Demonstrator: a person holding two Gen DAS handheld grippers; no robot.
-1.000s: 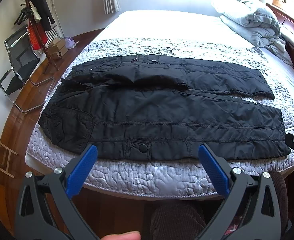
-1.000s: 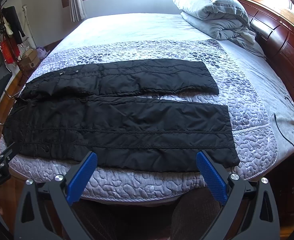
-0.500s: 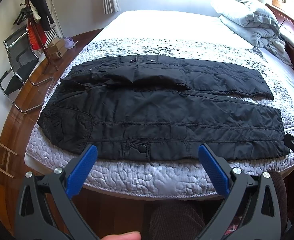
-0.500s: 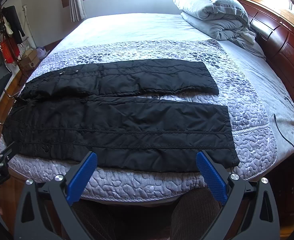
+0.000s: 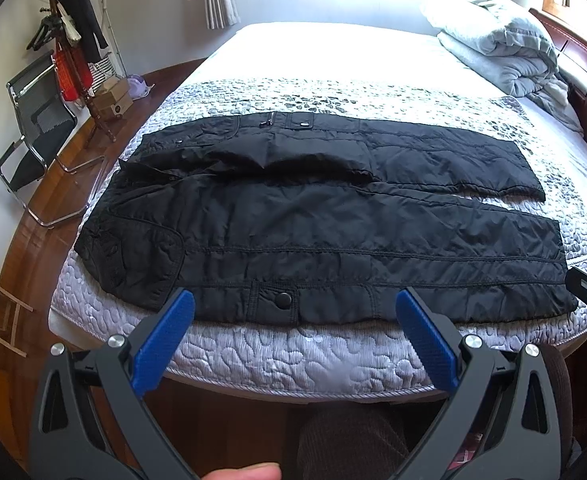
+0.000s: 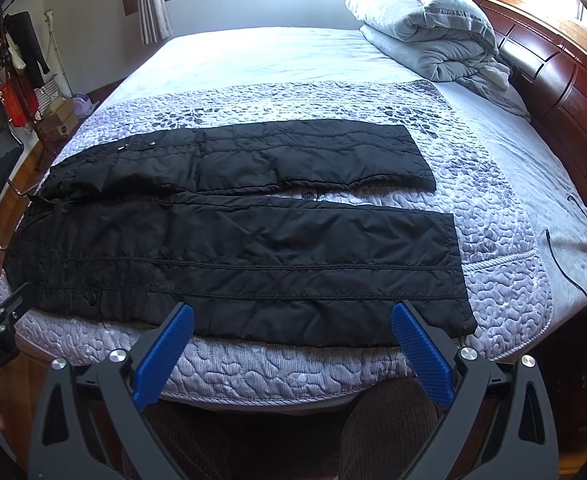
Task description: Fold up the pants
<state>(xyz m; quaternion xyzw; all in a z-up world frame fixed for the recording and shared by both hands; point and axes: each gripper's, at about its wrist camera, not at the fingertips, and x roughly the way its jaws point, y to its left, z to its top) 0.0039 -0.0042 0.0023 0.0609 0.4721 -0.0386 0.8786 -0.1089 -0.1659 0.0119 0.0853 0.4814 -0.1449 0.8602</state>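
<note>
Black quilted pants (image 5: pixel 313 220) lie flat across the near part of the bed, waist to the left, both legs side by side running right; they also show in the right wrist view (image 6: pixel 233 232). My left gripper (image 5: pixel 293 320) is open and empty, hovering just before the near edge of the pants by the snap pocket. My right gripper (image 6: pixel 291 322) is open and empty, before the near leg close to its hem. Each gripper shows at the edge of the other's view.
The pants rest on a grey patterned quilt (image 5: pixel 293 356) on the bed. A folded grey duvet (image 6: pixel 425 28) lies at the far right by the wooden headboard (image 6: pixel 565 92). A chair (image 5: pixel 33 140) and coat stand (image 5: pixel 65 40) stand on the floor at left. A black cable (image 6: pixel 565 264) lies on the bed's right edge.
Both grippers have edged slightly closer to the near edge of the pants. The pants have not moved.
</note>
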